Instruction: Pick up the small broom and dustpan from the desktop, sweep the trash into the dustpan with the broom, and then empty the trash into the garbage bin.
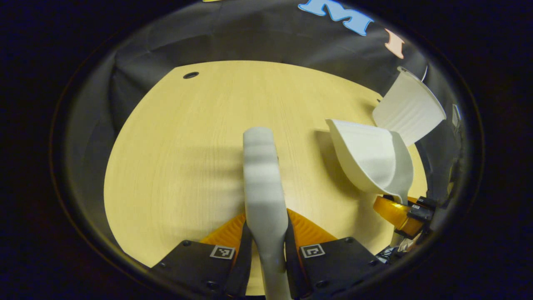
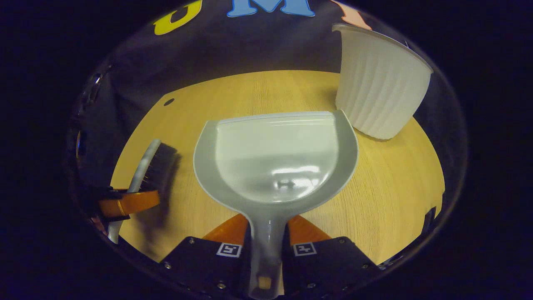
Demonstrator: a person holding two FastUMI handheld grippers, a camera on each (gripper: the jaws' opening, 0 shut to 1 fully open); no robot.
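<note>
Grey dustpan (image 2: 275, 162) handle between fingers (image 2: 233, 229).

The grey dustpan (image 2: 275, 162) is held level by its handle; the dark-bristled broom (image 2: 152, 166) is at nine o'clock, the white ribbed bin (image 2: 381, 83) upright at one o'clock.

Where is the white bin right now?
In the right gripper view, the white ribbed plastic bin stands upright at the desk's far right, just beyond the grey plastic dustpan.
</note>
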